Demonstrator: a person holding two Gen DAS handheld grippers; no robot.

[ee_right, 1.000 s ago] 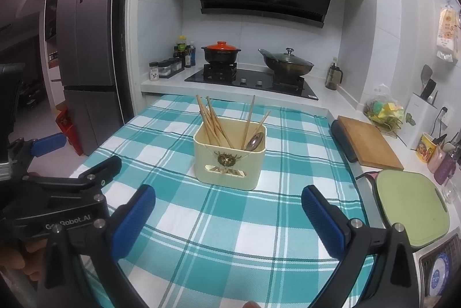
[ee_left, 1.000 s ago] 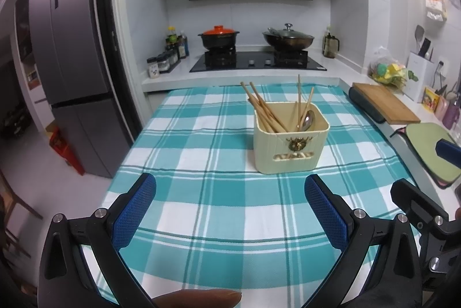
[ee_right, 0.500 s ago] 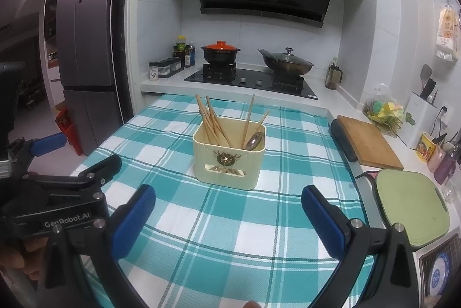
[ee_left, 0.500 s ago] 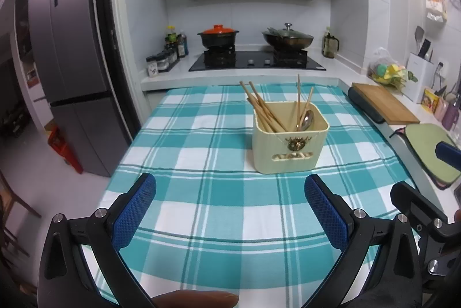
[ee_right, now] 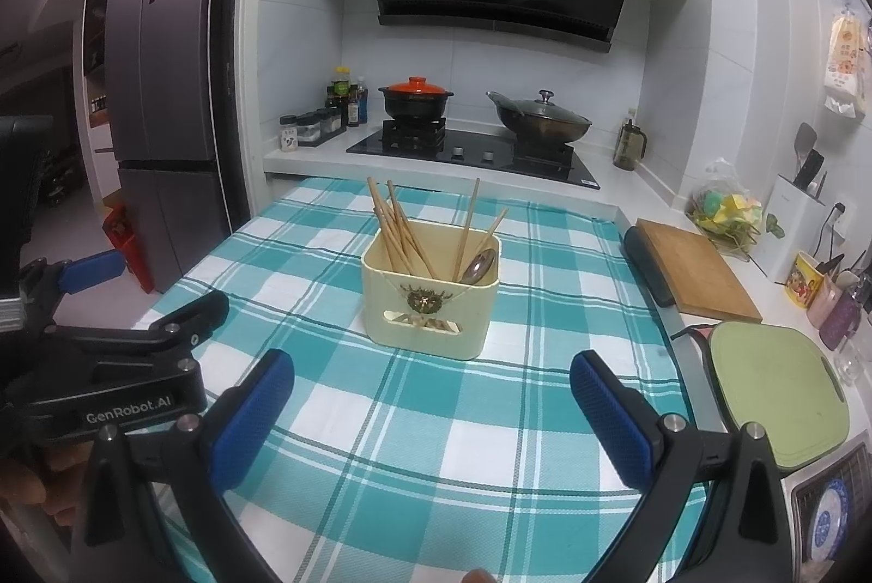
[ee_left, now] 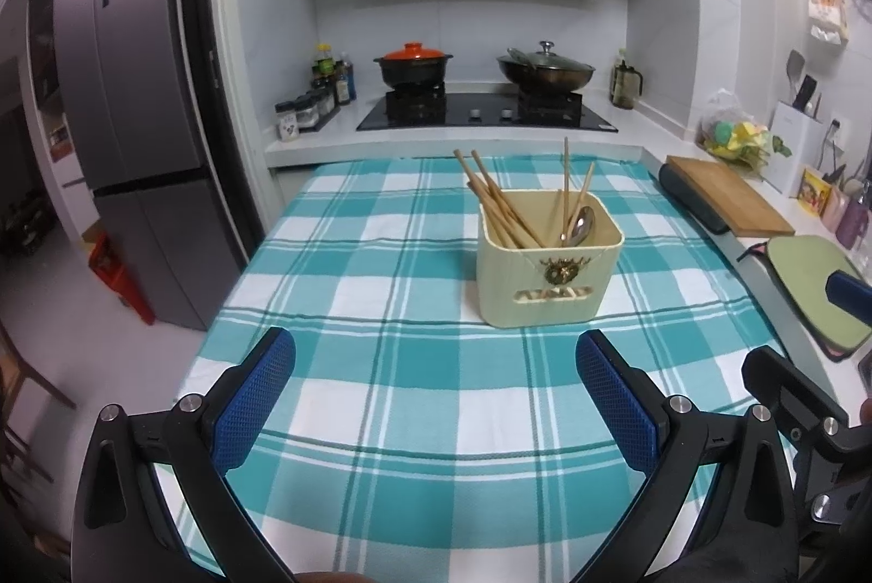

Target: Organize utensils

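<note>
A cream utensil holder [ee_left: 547,267] stands on the teal checked tablecloth [ee_left: 392,365], also in the right wrist view [ee_right: 430,297]. Several wooden chopsticks [ee_left: 498,207] lean inside it, with a metal spoon [ee_left: 577,223] at its right side. My left gripper [ee_left: 436,392] is open and empty, hovering above the cloth well short of the holder. My right gripper [ee_right: 433,398] is open and empty, also short of the holder. The left gripper's body shows at the left edge of the right wrist view [ee_right: 109,365].
A stove with an orange-lidded pot [ee_left: 414,65] and a wok [ee_left: 545,71] stands at the back. A wooden cutting board [ee_left: 725,196] and a green board [ee_left: 812,289] lie on the counter to the right. A grey fridge [ee_left: 125,92] stands to the left.
Both grippers have stayed almost still and open. The view has drifted very slightly; nothing was taken or let go.
</note>
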